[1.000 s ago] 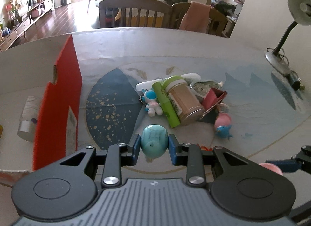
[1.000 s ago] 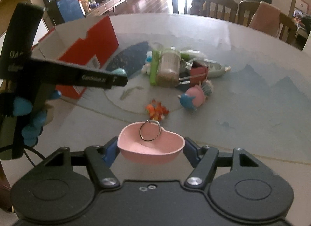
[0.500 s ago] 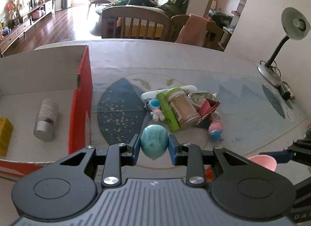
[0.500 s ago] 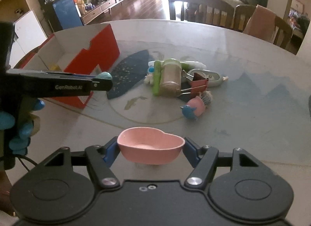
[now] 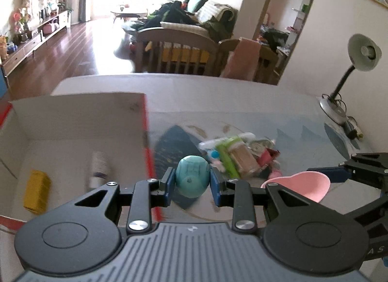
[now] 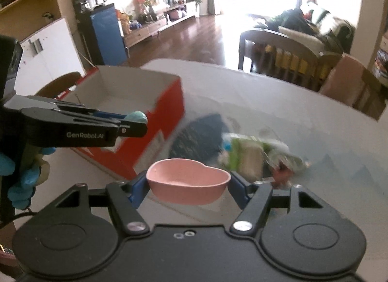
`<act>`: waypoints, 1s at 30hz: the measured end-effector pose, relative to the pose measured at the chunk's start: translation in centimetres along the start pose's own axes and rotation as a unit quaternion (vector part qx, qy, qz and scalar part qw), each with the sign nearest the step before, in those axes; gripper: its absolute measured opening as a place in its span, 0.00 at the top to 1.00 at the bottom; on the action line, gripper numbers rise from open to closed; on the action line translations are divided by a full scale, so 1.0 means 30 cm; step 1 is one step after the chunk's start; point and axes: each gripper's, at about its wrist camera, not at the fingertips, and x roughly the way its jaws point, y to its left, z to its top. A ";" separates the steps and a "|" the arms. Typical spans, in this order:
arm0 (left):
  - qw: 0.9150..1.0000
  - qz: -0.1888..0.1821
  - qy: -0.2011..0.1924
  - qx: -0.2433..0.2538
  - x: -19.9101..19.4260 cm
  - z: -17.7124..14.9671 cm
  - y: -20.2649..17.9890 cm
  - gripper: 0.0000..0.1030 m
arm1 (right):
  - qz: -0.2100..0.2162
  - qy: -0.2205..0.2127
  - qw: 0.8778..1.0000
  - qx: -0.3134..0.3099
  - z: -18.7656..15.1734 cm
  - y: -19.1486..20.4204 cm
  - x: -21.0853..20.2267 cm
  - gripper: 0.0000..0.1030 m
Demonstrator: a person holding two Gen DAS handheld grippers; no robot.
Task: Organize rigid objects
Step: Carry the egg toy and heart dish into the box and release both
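Pile of small items (image 5: 240,158) motion-blurred, perhaps a jar among them, white bottle (image 5: 98,169) smeared

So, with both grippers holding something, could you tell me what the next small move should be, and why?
Probably carry the left gripper leftward over the red box wall and release there. It is clamped on the teal egg-shaped toy, and the open box already holds a yellow block and a white bottle. The right gripper, gripping the pink heart-shaped dish, could follow.
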 end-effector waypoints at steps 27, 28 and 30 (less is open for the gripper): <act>0.997 0.065 0.040 -0.004 -0.004 0.113 0.618 0.71 | 0.013 0.000 0.998 -0.057 0.266 0.420 0.381 0.33; 0.997 0.069 0.044 -0.002 0.013 0.115 0.629 0.71 | 0.017 0.001 0.998 -0.057 0.270 0.426 0.403 0.33; 0.996 0.073 0.052 0.003 0.044 0.117 0.644 0.71 | 0.020 0.005 0.998 -0.058 0.277 0.444 0.439 0.33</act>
